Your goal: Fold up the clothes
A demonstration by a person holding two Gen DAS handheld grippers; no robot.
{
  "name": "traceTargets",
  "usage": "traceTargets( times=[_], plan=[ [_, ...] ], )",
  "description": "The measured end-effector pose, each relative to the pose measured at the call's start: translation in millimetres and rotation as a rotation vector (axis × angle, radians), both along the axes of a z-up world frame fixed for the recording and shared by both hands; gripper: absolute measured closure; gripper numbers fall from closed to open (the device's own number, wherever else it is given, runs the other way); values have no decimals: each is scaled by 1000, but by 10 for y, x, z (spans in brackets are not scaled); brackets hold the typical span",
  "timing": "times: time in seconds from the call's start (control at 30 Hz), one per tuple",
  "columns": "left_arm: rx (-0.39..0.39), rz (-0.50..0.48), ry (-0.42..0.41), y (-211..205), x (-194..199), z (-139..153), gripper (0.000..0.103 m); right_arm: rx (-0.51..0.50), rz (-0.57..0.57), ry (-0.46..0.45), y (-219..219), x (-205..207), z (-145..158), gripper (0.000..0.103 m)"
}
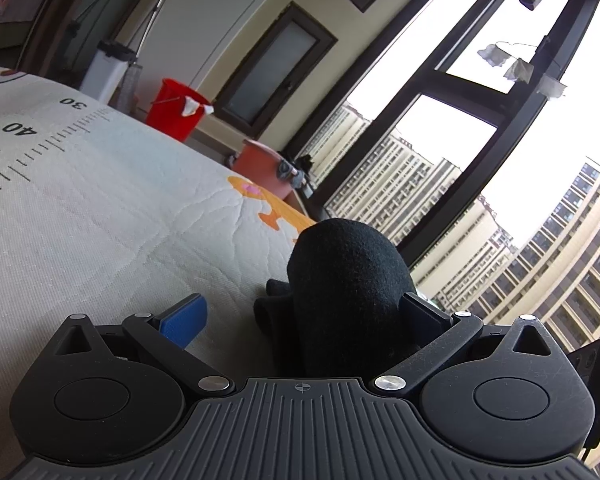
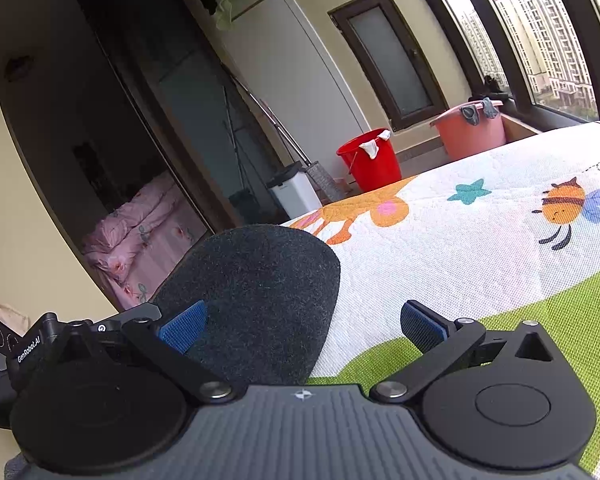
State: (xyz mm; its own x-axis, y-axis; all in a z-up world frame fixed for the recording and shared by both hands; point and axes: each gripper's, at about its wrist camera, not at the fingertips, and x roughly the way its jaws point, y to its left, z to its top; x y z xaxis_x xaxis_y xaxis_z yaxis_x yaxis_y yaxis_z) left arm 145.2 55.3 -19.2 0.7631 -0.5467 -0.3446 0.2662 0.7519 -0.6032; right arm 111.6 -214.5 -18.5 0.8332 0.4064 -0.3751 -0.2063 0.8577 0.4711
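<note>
bulging up between both sets of spread fingers, the black garment (image 1: pixel 348 280) sits on the printed mat (image 1: pixel 100 200), with the left gripper (image 1: pixel 304 316) and right gripper (image 2: pixel 304 320) wide around it, probably to pinch a fold. bare mat lies beyond the garment, its far edge near the red bucket (image 2: pixel 370 160).

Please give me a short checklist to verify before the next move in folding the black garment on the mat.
1. Left gripper has cloth between its fingers: ok, the black garment bulges up between them.
2. Left jaws closed on the cloth: not ok, they stand wide apart.
3. Right gripper open: ok, blue pads are well apart.
4. Right gripper holds the garment: not ok, cloth lies only by its left finger.
5. Printed mat ahead is free for laying the fold: ok.
6. Garment flat and smooth: cannot tell, only a rounded fold shows.
</note>
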Motion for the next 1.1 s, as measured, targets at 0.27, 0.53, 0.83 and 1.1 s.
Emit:
traceTargets(
  times=[0.27,0.53,0.83,1.1],
  plan=[
    [7,2,-1,-11,-15,3,0,-13,-13,-7,18,-30,10,0],
    [10,6,2,-20,-27,6,0,-18,-18,-7,7,-49,18,0],
    [6,3,6,-32,-6,13,0,-13,-24,-4,-1,-60,18,0],
    [8,-7,2,-45,29,3,0,-6,-34,-3,-62,-108,26,0]
  ],
)
